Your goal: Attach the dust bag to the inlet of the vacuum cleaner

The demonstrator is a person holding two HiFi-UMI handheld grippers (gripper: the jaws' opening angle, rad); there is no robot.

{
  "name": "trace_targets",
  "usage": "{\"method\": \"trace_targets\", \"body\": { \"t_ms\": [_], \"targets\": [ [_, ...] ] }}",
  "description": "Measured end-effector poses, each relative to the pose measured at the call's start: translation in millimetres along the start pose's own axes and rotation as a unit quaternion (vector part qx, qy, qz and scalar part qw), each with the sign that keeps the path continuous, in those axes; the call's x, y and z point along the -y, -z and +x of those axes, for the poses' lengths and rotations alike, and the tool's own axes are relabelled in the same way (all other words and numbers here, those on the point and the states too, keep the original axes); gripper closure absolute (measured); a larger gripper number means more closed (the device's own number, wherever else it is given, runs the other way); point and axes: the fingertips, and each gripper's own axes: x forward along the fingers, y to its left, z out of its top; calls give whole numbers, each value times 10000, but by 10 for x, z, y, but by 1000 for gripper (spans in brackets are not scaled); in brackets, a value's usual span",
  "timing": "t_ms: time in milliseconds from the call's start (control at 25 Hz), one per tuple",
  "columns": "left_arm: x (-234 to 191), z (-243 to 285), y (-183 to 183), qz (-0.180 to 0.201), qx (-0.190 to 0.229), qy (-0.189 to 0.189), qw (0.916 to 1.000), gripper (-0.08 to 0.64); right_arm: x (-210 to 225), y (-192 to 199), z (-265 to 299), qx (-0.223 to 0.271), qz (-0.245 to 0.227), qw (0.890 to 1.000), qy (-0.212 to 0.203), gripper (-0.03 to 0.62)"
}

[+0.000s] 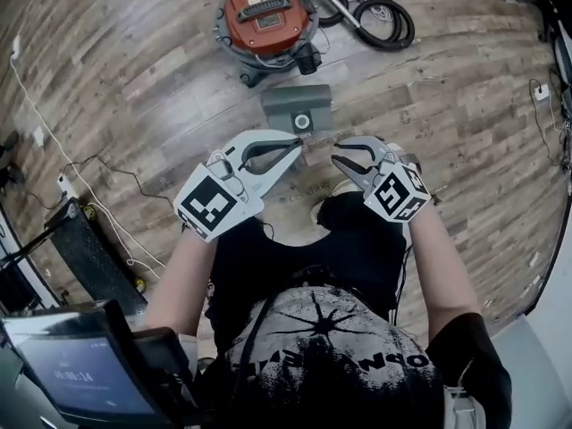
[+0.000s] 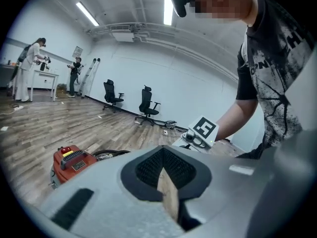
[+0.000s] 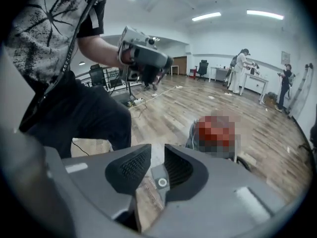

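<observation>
The red canister vacuum cleaner [image 1: 266, 16] stands on the wooden floor at the top of the head view, and it shows low at the left of the left gripper view [image 2: 73, 161]. In front of it the grey dust bag [image 1: 298, 110] lies flat with its white-ringed collar facing up. My left gripper [image 1: 298, 141] hovers just short of the bag's near edge; its jaws are shut [image 2: 163, 152] and empty. My right gripper [image 1: 338, 156] is beside it on the right, open [image 3: 157, 150] with nothing held. Through its gap the bag's collar [image 3: 159, 180] shows below.
A black hose [image 1: 380, 12] lies coiled to the right of the vacuum. A white cable [image 1: 54, 132] runs down the floor on the left, past a black case [image 1: 98, 257]. A screen [image 1: 76, 369] sits at the bottom left. Office chairs [image 2: 148, 100] and people [image 2: 29, 68] stand far off.
</observation>
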Motion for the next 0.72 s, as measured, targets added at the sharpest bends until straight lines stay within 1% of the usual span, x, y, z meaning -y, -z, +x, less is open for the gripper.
{"method": "trace_targets", "body": {
  "t_ms": [120, 200, 280, 320, 400, 520, 600, 720],
  "targets": [
    [-258, 347, 554, 336, -132, 558, 9978, 557, 171, 861, 685, -493, 89, 9986, 160, 472],
    [-445, 594, 966, 434, -151, 876, 9951, 557, 305, 1525, 1192, -846, 88, 9959, 310, 426],
    [-517, 793, 1414, 449, -139, 1144, 9923, 558, 213, 2215, 1697, -1206, 138, 9921, 322, 408],
    [-560, 865, 1624, 475, -136, 1221, 9913, 558, 151, 2522, 1956, -1371, 119, 9901, 280, 400],
    [-767, 1000, 1922, 558, -23, 1144, 9919, 557, 211, 3035, 2474, -1657, -102, 9860, 172, 386],
    [-974, 1075, 2286, 563, 103, 808, 9951, 557, 200, 3689, 3057, -2106, -418, 9766, -98, 379],
    [-1019, 1077, 2484, 441, 40, 635, 9970, 558, 160, 4073, 3303, -2421, -497, 9688, -203, 377],
    [-955, 1162, 2582, 264, -38, 456, 9986, 557, 172, 4534, 3469, -2877, -652, 9547, -394, 376]
  ]
}}
